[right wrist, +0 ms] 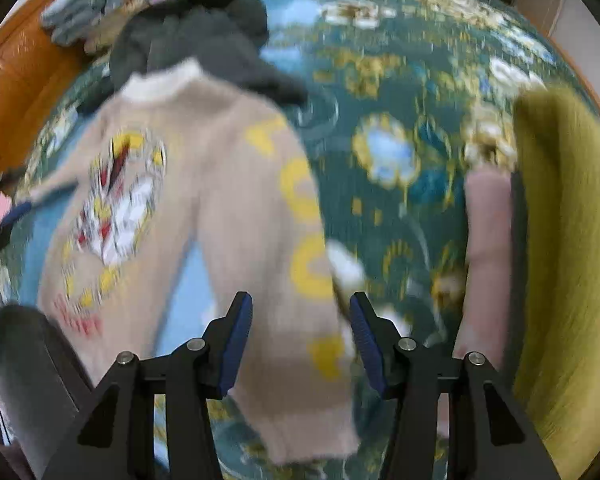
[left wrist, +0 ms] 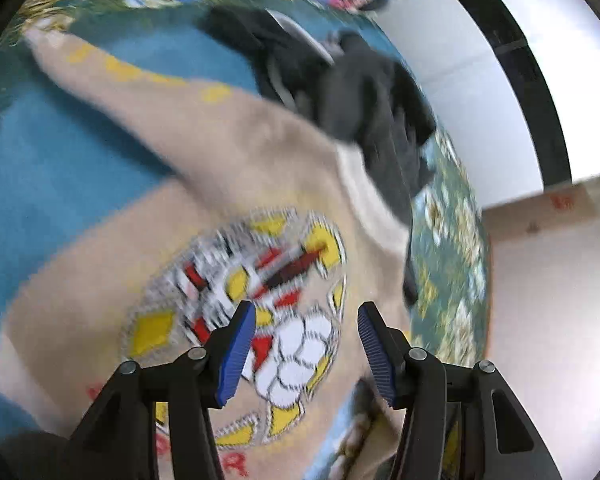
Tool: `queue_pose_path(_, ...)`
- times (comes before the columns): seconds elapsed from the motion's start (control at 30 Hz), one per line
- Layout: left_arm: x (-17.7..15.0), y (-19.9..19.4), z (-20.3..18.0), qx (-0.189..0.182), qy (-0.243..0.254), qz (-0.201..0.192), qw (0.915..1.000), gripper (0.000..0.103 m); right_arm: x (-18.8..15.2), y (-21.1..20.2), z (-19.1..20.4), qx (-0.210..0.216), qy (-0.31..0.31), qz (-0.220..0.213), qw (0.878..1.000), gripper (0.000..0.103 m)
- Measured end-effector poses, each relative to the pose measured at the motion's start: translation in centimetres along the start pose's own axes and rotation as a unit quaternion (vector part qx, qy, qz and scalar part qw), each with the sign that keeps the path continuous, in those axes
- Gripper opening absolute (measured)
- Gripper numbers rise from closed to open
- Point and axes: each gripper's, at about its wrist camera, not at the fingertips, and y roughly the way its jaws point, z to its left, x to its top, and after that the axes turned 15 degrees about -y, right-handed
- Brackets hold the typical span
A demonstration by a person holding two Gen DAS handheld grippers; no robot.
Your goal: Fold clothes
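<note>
A beige knit sweater point(left wrist: 228, 168) with a red, yellow and white chest design lies spread face up on a blue and floral green cloth. Its sleeve with yellow marks point(right wrist: 300, 240) reaches toward the right gripper. My left gripper point(left wrist: 306, 354) is open above the chest design, holding nothing. My right gripper point(right wrist: 300, 344) is open above the sleeve's lower end, holding nothing. The left gripper's blue finger also shows at the left edge of the right wrist view point(right wrist: 20, 210). Both views are motion-blurred.
A dark grey garment point(right wrist: 204, 40) lies bunched at the sweater's collar. A pink garment point(right wrist: 488, 248) and an olive-yellow one point(right wrist: 572, 248) lie to the right. More clothes point(right wrist: 76, 20) are piled at the back near an orange wooden edge point(right wrist: 16, 76).
</note>
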Motion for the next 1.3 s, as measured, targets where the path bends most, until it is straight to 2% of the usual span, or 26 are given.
queue_pose_path(0.13,-4.1,2.8,-1.1,0.034,0.039,0.023,0.9984,0.057,-2.5,3.1,0.6,-0.009,-0.013,0.04,0.999,0.052)
queue_pose_path(0.2,-3.4,2.3,-0.2,0.024,0.013,0.023,0.9994,0.057,-3.1,4.2,0.2,-0.018,-0.005,0.048,0.999,0.052)
queue_pose_path(0.3,-2.6,0.6,1.3,-0.003,-0.016,0.003,0.9999,0.057,-3.6,5.0,-0.6,0.0,0.016,0.044,0.999,0.056)
queue_pose_path(0.4,-2.5,0.2,2.3,-0.011,-0.044,0.008,0.9989,0.057,-3.9,5.1,-0.9,0.01,0.029,0.038,0.999,0.056)
queue_pose_path(0.43,-2.5,0.1,2.5,-0.012,-0.05,0.01,0.9986,0.057,-3.9,5.0,-0.9,0.012,0.031,0.036,0.999,0.054)
queue_pose_path(0.5,-2.7,-0.1,2.4,-0.01,-0.049,0.009,0.9987,0.057,-4.1,4.8,-0.8,0.022,0.035,0.03,0.999,0.029)
queue_pose_path(0.57,-3.1,-0.5,2.3,-0.01,-0.042,0.008,0.999,0.057,-4.1,4.5,-0.5,0.036,0.039,0.028,0.998,0.016)
queue_pose_path(0.7,-2.9,0.1,2.2,-0.009,-0.038,0.002,0.9992,0.057,-3.1,0.9,0.6,0.005,0.007,0.001,1.0,0.014)
queue_pose_path(0.83,-2.8,-0.3,3.0,-0.02,-0.062,0.004,0.9979,0.057,-1.3,-6.9,0.5,-0.029,-0.033,-0.066,0.997,0.014)
queue_pose_path(0.9,-2.7,-0.3,3.1,-0.023,-0.065,0.002,0.9976,0.057,0.4,-10.1,-0.6,-0.01,-0.036,-0.082,0.996,0.014)
queue_pose_path(1.03,-2.8,-0.7,2.7,-0.025,-0.055,-0.003,0.9981,0.057,3.2,-12.4,-1.8,0.067,-0.01,-0.081,0.994,0.014)
queue_pose_path(1.13,-2.6,-1.1,2.7,-0.031,-0.051,-0.009,0.9982,0.057,6.6,-12.1,-0.2,0.137,-0.015,-0.076,0.988,0.014)
queue_pose_path(1.23,-1.8,-2.6,2.8,-0.037,-0.046,-0.053,0.9968,0.057,9.8,-10.7,2.7,0.193,-0.026,-0.067,0.979,0.014)
queue_pose_path(1.3,-1.0,-3.3,3.1,-0.042,-0.048,-0.071,0.9954,0.057,11.6,-9.8,4.6,0.213,-0.03,-0.059,0.975,0.014)
